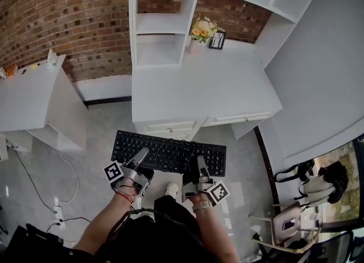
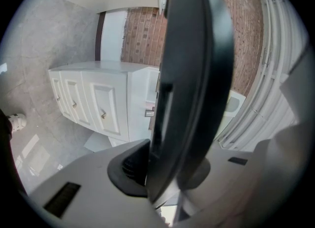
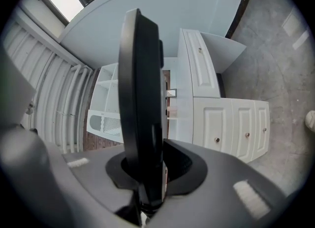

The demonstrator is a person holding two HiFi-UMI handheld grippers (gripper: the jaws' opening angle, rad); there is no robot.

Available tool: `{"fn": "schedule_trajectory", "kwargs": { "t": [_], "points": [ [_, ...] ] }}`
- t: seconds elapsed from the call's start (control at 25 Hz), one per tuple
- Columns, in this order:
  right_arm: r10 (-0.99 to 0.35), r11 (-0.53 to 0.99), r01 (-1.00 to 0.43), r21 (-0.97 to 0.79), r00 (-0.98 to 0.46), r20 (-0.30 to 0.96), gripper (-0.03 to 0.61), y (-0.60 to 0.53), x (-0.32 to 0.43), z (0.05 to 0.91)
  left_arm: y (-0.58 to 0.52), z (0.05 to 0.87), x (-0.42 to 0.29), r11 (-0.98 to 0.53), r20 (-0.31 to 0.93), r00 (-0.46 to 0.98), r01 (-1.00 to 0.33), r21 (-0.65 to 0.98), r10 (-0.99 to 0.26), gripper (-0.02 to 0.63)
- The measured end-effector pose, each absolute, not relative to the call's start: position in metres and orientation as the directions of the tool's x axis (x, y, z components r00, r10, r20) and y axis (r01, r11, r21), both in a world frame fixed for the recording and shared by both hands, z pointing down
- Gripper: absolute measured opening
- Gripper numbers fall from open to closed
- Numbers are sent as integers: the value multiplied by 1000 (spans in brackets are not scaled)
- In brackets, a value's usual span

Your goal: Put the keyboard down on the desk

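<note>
left claw [image 1: 143, 155] and right claw [image 1: 200, 161] each clamp the near edge of the black keyboard [image 1: 170, 149], seemingly held just short of the counter [image 1: 227, 91].

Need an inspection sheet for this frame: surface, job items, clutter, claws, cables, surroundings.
Surface: white desk; the keyboard is not on it yet.
Job's things: black keyboard, held roughly level in front of the desk's drawers, above the floor.
Clutter: flowers and a small picture frame at the back of the desk, beside the shelves.
Claws: left claw and right claw are each shut on the keyboard's near edge.
Cables: white cable and black cable on the floor at left.
Surroundings: brick wall, second white table at left, chairs at right.
</note>
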State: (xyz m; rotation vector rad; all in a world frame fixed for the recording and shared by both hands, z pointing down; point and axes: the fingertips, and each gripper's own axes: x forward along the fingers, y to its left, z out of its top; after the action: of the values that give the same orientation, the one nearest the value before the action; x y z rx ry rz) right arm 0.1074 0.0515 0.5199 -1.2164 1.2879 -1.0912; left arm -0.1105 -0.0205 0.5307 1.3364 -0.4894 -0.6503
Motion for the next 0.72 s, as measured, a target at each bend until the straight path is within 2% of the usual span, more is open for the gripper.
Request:
{"fn": "schedule_trajectory", "kwargs": {
  "t": [0.72],
  "points": [
    [-996,44,-34,-998,-83,-41,72,-50,164,545,-99,554,-59,140,12,661,141,980,-751,80]
  ]
}}
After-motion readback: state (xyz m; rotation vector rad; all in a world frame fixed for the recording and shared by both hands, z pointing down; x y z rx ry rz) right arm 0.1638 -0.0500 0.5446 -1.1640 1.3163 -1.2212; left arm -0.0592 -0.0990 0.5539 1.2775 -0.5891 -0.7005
